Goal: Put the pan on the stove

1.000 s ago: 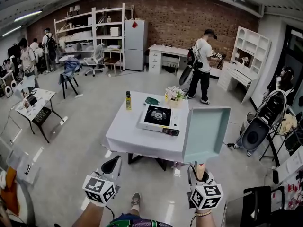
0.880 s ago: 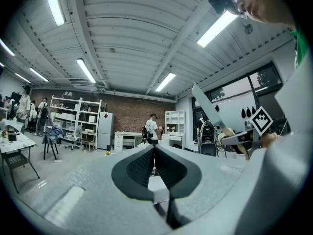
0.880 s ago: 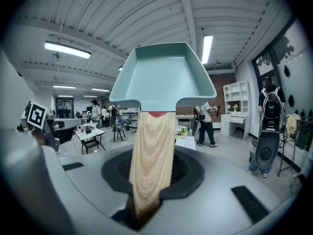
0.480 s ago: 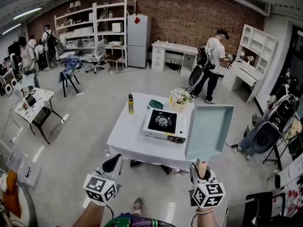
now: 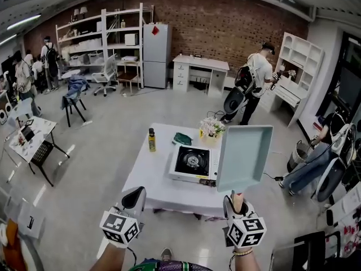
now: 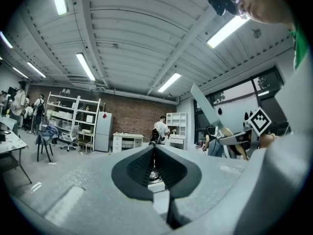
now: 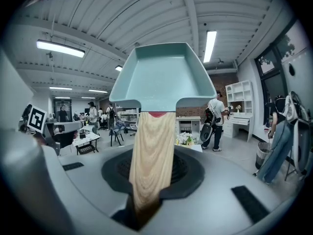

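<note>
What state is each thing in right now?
pan: held aloft by its handle.
stove: on table, nothing on it.
right claw: shut on pan.
left claw: shut, empty.
bottle: upright on table.

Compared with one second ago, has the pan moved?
Yes. The pan has come forward, nearer the stove on the table, now beside its right edge.

My pale teal rectangular pan (image 5: 243,157) hangs aloft right of centre, wooden handle (image 7: 152,151) lowest. The white stove (image 5: 192,162), seemingly single-burner, sits mid-frame on the surface (image 5: 151,174).
</note>
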Demonstrator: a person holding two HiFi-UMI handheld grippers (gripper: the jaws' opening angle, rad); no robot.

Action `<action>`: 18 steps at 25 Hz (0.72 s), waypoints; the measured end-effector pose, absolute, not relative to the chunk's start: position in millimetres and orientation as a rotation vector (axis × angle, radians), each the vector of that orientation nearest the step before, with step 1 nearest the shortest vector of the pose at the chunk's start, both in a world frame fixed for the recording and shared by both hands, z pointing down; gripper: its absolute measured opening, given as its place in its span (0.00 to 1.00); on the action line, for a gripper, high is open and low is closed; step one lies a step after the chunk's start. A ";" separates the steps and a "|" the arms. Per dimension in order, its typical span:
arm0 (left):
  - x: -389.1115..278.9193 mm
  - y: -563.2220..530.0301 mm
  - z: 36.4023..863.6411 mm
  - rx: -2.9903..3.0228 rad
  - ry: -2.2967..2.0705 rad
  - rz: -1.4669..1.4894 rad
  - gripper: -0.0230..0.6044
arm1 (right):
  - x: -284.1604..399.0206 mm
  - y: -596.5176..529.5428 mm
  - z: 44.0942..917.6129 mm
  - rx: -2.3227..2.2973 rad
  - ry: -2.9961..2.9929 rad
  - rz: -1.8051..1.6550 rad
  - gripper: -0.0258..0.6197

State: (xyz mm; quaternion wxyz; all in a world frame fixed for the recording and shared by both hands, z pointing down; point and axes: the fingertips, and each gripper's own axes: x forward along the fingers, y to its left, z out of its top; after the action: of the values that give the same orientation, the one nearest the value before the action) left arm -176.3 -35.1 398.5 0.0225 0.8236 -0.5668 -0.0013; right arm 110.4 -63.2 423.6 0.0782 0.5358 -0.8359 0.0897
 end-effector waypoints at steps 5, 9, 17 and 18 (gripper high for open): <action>-194.4 -78.6 399.5 2.580 -1.699 -0.024 0.06 | 88.5 -93.6 419.6 1.641 -2.486 0.264 0.18; -205.1 -108.8 400.4 2.605 -1.664 -0.031 0.06 | 78.2 -117.3 423.6 1.685 -2.460 0.276 0.18; -212.6 -144.4 400.5 2.654 -1.584 -0.048 0.06 | 68.6 -139.2 433.9 1.742 -2.416 0.321 0.18; -211.8 -147.6 402.9 2.656 -1.574 -0.048 0.06 | 69.6 -141.1 435.5 1.746 -2.409 0.325 0.18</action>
State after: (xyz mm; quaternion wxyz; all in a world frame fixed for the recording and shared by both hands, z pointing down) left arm -211.8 -147.6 402.9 0.0271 0.8598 -0.5096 -0.0157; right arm 69.6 -141.1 435.5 0.0744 0.5817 -0.8027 0.1083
